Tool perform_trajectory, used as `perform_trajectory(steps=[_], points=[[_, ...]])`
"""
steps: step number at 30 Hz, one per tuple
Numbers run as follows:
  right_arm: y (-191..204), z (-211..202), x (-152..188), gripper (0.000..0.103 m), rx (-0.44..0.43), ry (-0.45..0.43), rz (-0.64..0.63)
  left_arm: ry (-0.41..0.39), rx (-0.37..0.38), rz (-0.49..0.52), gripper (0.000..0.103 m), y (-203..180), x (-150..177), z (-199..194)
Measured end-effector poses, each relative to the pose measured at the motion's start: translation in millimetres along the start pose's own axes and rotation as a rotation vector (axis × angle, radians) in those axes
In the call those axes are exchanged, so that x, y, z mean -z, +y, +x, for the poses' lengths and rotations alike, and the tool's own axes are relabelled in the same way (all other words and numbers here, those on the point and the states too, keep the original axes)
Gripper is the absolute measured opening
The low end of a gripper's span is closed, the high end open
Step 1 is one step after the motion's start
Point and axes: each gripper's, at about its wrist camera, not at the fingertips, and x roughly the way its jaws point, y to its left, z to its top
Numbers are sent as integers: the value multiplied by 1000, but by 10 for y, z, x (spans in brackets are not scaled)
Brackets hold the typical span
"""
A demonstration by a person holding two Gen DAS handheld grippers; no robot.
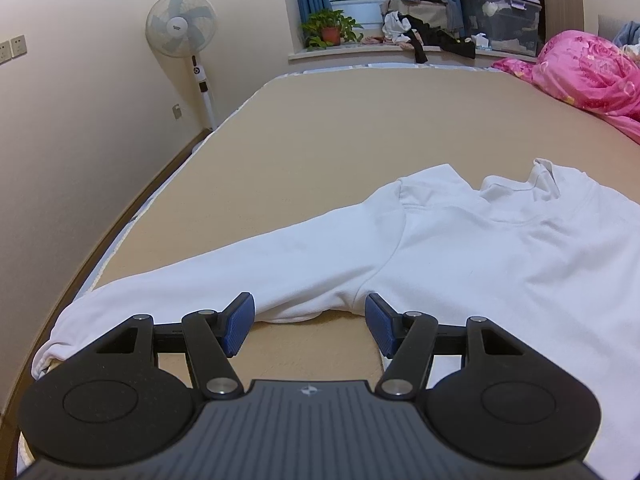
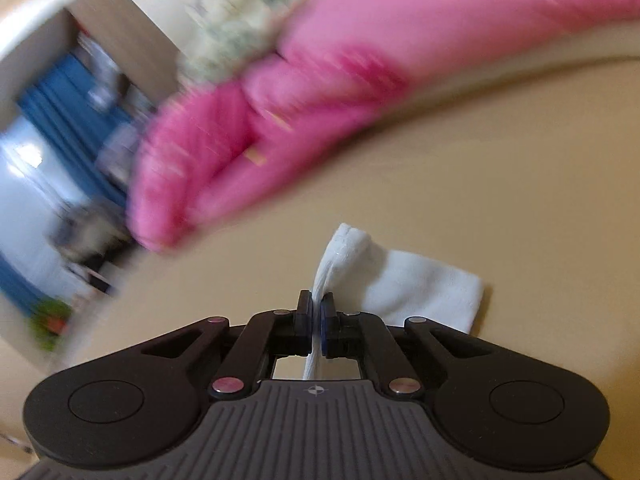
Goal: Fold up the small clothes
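1. The left hand-held gripper (image 1: 310, 322), black with ribbed blue pads, is hovering with its jaws spread wide and nothing between them; it is gripping nothing.
2. In the left wrist view, the white long-sleeved cotton top (image 1: 460, 248) is lying flat on the tan, smooth bed surface (image 1: 340, 128), collar away from the camera and one sleeve stretching out toward the left edge of the bed.
3. The open jaws are sitting just in front of the underarm, where that sleeve is meeting the body of the top, with bare bed showing between the pads.
4. A crumpled pink floral quilt (image 1: 588, 76) is lying at the far right, well apart from the top.
5. In the right wrist view, the right hand-held gripper (image 2: 317, 312) is clenching a bunched fold of white cloth between its pads, the fabric running back through the jaws.
6. Beyond the jaws, the white sleeve end (image 2: 424, 288) is resting on the bed surface; the background is blurring, so finer detail is hard to read.
7. Judging by this, the sleeve fold is in hand: the right side is gripped, the left is not yet.
8. The next move is likely calling for the left jaws to close on the near sleeve, then both sleeves carrying inward over the body without dragging the top askew.
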Motion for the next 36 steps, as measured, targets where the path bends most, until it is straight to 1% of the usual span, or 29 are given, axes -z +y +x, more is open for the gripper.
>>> perform_trajectory(steps=[2, 3, 4, 5, 6, 7, 8, 10, 11, 12, 13, 14, 16, 18, 20, 21, 22, 23, 24, 25, 26, 28, 30, 31, 32, 33, 34, 35, 36], points=[[95, -201, -173, 3, -139, -102, 35, 1, -1, 1, 67, -2, -1, 11], [110, -314, -217, 3, -186, -138, 51, 1, -1, 1, 67, -4, -2, 15], [104, -372, -284, 3, -213, -163, 61, 0, 0, 0, 67, -5, -1, 13], [79, -370, -317, 3, -179, -167, 53, -2, 2, 0, 67, -8, -3, 12], [18, -321, -325, 3, -110, -148, 43, -3, 3, 1, 67, -12, -2, 13], [-80, -213, -305, 3, -28, -108, 47, -3, 5, 4, 67, -16, -1, 13], [-263, -99, -246, 3, 44, -48, 75, -4, 7, 7, 67, -13, 1, 12], [-656, 153, -68, 3, 234, 115, 98, -6, 10, 10, 67, -8, 6, 8], [-764, 223, -6, 3, 286, 155, 101, -7, 11, 8, 67, -3, 9, 6], [-839, 188, 28, 2, 253, 135, 105, -7, 12, 6, 67, 3, 10, 6], [-790, 168, 18, 2, 256, 128, 67, -7, 14, 5, 67, 8, 9, 6], [-686, 157, -30, 3, 282, 111, 17, -8, 15, 3, 67, 8, 7, 6], [-579, 50, -125, 3, 291, 17, 1, -7, 17, 7, 67, -2, 6, 9], [-562, 54, -237, 2, 369, -16, -5, -11, 25, 15, 67, -13, 8, 0], [-611, 91, -294, 3, 489, 7, 14, -16, 38, 18, 67, -24, 6, -29], [-638, 83, -312, 7, 524, 39, 24, -19, 47, 17, 67, -34, 8, -48], [-609, 58, -334, 12, 566, 61, 19, -19, 58, 13, 67, -38, 8, -63], [-521, -12, -330, 15, 603, 49, -1, -19, 71, 6, 67, -42, 6, -79], [-416, -143, -352, 23, 614, 13, -28, -17, 85, -2, 67, -49, 7, -98], [-277, -270, -363, 26, 588, -15, -58, -17, 98, -8, 67, -54, 11, -118], [-107, -392, -374, 26, 542, -26, -94, -17, 110, -18, 67, -62, 13, -150], [254, -616, -330, 27, 425, 6, -162, -16, 133, -34, 67, -88, 29, -215], [570, -917, -178, 27, 243, 109, -217, -10, 161, -54, 67, -126, 60, -308], [716, -1027, -94, 29, 158, 172, -251, -7, 173, -61, 67, -152, 79, -359], [850, -1179, 32, 30, 73, 249, -293, -4, 186, -66, 67, -170, 102, -416], [963, -1361, 196, 34, -14, 341, -335, -2, 196, -71, 67, -188, 133, -480], [1017, -1501, 318, 35, -64, 403, -360, 1, 207, -75, 67, -198, 170, -542], [1059, -1687, 495, 35, -112, 484, -392, 9, 221, -81, 66, -206, 216, -603], [1075, -1818, 628, 35, -132, 546, -417, 19, 233, -85, 66, -211, 268, -658]])
